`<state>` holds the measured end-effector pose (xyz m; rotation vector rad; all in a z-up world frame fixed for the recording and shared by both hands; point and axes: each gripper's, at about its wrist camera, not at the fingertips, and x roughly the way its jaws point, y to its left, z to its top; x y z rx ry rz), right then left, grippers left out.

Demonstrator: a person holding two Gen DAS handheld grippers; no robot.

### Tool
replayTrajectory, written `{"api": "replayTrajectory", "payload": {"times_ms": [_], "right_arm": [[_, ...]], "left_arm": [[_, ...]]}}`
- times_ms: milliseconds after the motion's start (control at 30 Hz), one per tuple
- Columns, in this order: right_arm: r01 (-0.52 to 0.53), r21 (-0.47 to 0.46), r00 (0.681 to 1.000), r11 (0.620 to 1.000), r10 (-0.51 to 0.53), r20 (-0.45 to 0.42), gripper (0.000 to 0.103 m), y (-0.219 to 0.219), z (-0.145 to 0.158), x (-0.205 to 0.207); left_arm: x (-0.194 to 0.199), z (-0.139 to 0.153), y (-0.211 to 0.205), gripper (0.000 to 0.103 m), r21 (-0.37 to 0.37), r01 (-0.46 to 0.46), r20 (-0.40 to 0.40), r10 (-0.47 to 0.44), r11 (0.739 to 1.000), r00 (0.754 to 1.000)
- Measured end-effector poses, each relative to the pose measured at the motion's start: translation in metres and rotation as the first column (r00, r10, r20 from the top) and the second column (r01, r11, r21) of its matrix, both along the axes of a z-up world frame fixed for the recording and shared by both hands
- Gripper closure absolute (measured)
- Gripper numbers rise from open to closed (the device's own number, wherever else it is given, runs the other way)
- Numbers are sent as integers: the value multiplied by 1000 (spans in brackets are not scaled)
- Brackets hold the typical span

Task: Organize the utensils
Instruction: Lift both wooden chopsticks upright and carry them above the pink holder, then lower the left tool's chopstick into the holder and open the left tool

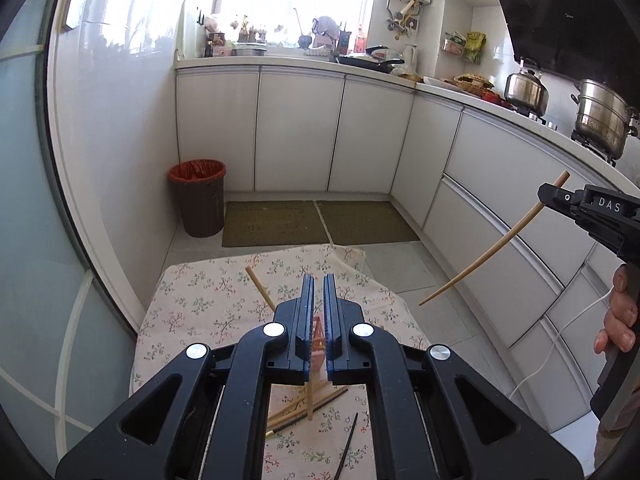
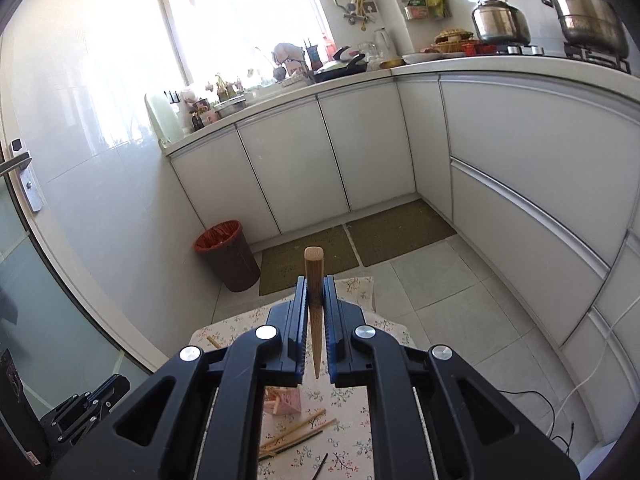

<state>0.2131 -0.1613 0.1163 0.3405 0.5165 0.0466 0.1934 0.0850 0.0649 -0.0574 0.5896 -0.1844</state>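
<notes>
Far left on the floor I can see a brown bin [image 1: 198, 204] with a red liner, standing beside the white cabinets and well apart from everything I am handling. Next comes the counter [image 1: 192, 304], draped in a flowered cloth.

My left tongs [image 1: 316, 280] hang above it, pointing down and forward, with the jaws pressed almost together. A pale chopstick [image 1: 260, 288] slants in from the upper left and passes behind the fingers. A stick of the same colour comes out below the pads, so I read it as one stick pinched crosswise (the stretch in between is hidden from me).

Under those tongs, a loose heap of chopsticks [image 1: 304, 408] lies fanned on the cloth. A single dark chopstick [image 1: 348, 448] lies just to its right, apart from the heap. Through the right camera I also make out a small pink box [image 2: 282, 400] sitting on the cloth just beyond the heap.

Further right, off the counter's edge and over the tiled floor, my right tongs [image 1: 546, 196] are clamped on a brown chopstick [image 1: 496, 240]. It is gripped near its thick end, and the thin end slopes down toward the counter without touching it. The right camera shows the same grip: pads tight on both sides, blunt end standing above the fingertips. The person's hand [image 1: 618, 316] wraps the handle at the far right.
</notes>
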Motion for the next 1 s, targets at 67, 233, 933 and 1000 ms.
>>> {"api": "replayTrajectory", "payload": {"times_ms": [67, 233, 933, 1000], "right_arm": [[-15, 2, 1000, 1000, 15, 4, 95, 8, 7, 12], [-60, 28, 998, 998, 60, -7, 95, 25, 5, 31], [-75, 105, 990, 992, 87, -109, 95, 7, -48, 42], [-71, 114, 988, 991, 85, -125, 95, 3, -54, 47]], "left_arm": [[7, 7, -2, 99, -3, -4, 10, 4, 1000, 1000], [16, 10, -2, 99, -13, 14, 18, -14, 1000, 1000], [81, -250, -2, 73, -40, -113, -558, 72, 993, 827], [94, -255, 0, 69, -27, -141, -558, 102, 990, 824]]}}
